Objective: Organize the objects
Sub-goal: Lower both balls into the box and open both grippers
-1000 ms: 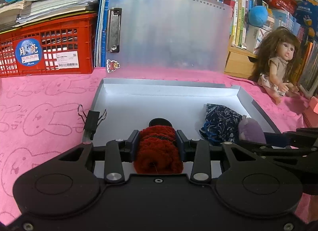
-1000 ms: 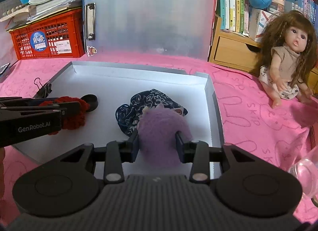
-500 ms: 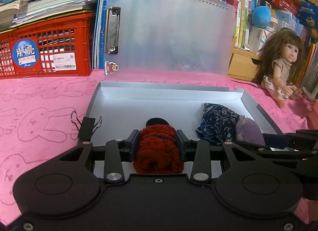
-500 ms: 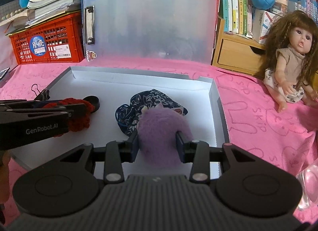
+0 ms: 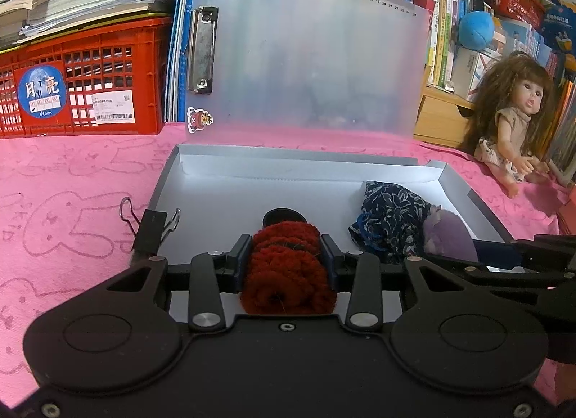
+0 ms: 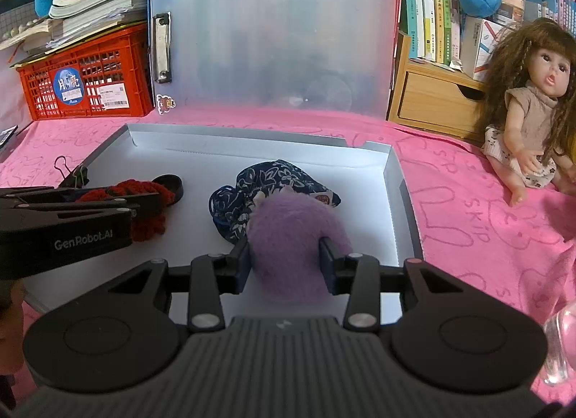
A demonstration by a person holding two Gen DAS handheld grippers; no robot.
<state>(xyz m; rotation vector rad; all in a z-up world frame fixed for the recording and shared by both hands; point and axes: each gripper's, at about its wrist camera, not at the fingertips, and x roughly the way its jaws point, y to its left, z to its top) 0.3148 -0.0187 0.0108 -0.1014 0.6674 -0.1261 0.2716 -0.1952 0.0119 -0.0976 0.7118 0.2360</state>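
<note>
A shallow white case (image 5: 223,180) (image 6: 201,151) lies open on the pink cloth, its frosted lid (image 5: 309,54) standing upright behind. My left gripper (image 5: 286,248) is shut on a red knitted piece (image 5: 288,274), held over the case's near edge; it also shows in the right wrist view (image 6: 151,209). My right gripper (image 6: 284,256) is shut on a purple plush ball (image 6: 291,238), held over the case's right part, against a dark blue floral pouch (image 6: 273,180) (image 5: 392,220). A small black round item (image 5: 284,216) (image 6: 169,182) lies in the case.
A black binder clip (image 5: 151,227) (image 6: 73,175) is on the case's left rim. A red crate (image 5: 79,79) with books stands back left. A doll (image 5: 514,122) (image 6: 536,112) sits at right by a wooden drawer (image 6: 432,101). A clear glass thing (image 6: 559,342) is at the near right.
Both grippers have drawn back slightly toward the near edge of the case, still holding their items. Nothing was let go.
</note>
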